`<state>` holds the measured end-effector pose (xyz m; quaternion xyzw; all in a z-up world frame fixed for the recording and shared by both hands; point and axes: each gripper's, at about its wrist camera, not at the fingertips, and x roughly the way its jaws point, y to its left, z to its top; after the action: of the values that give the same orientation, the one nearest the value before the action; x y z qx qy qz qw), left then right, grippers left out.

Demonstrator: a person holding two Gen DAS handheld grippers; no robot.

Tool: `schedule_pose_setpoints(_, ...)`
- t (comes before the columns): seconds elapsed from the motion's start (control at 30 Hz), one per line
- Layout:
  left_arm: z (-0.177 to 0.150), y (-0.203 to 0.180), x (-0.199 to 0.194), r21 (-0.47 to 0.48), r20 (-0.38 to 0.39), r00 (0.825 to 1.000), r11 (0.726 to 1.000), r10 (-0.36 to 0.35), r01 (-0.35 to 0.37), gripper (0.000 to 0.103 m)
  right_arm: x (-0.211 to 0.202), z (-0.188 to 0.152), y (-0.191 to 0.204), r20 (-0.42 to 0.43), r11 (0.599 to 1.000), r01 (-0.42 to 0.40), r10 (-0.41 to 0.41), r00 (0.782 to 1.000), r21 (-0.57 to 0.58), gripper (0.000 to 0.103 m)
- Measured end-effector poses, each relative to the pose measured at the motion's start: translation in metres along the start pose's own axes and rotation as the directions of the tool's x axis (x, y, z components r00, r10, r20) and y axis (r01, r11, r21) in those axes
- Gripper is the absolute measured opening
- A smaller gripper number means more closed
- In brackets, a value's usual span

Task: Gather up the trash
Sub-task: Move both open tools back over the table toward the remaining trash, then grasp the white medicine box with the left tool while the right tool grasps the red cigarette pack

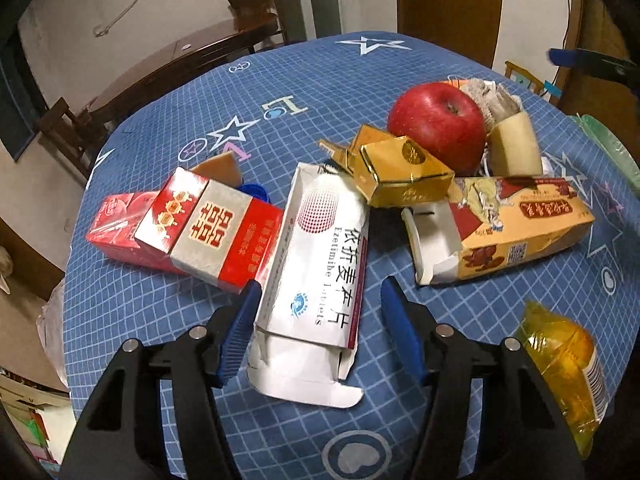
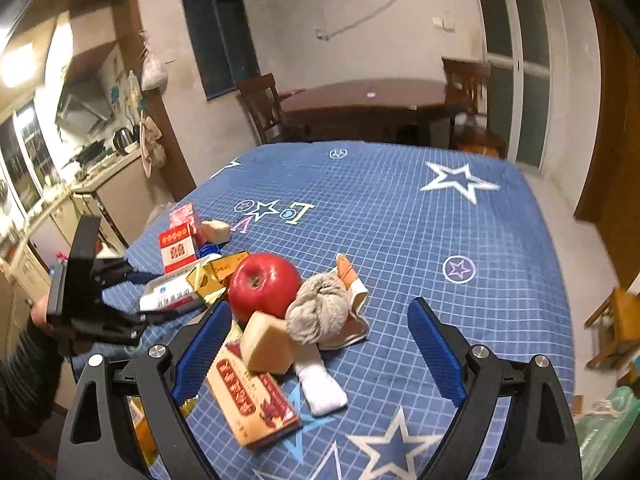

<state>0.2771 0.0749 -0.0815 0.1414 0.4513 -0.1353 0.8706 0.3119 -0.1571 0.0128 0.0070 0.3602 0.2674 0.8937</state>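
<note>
Left gripper (image 1: 320, 332), jaws apart, straddles the near end of a white medicine box (image 1: 316, 264) lying open on the blue checked surface (image 1: 360, 80); its left pad touches the box edge, its right pad stands clear. Right gripper (image 2: 320, 352) gapes wide above a tan block (image 2: 266, 344), a grey sock (image 2: 320, 312) and an orange carton (image 2: 252, 400), holding nothing. A red apple (image 2: 262, 284) sits just beyond.
</note>
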Motion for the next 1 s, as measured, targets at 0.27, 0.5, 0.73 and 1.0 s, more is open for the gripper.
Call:
schedule_pose_setpoints(0.27,0.009,0.003,0.009,-0.037,0.010,0.999,0.999,-0.036,0.037,0.075,0.064,0.070,-0.006,-0.137,0.994,-0.105,0.107,0.985,0.019,0.089)
schedule_pose_setpoints(0.5,0.007,0.006,0.025,-0.073,-0.040,0.997,0.995,-0.066,0.063,0.056,0.161,0.128,0.077,-0.353,0.963,-0.234,0.175,0.919,-0.134,0.080)
schedule_pose_setpoints(0.73,0.002,0.009,0.025,-0.105,-0.029,0.996,0.991,-0.083,0.079,0.049,0.240,0.137,0.155,-0.468,0.910,-0.247,0.069,0.881,-0.332,0.049)
schedule_pose_setpoints(1.0,-0.021,0.021,0.010,-0.129,0.006,0.992,0.984,-0.124,0.123,0.041,0.276,0.136,0.171,-0.487,0.895,-0.259,0.056,0.872,-0.362,0.050)
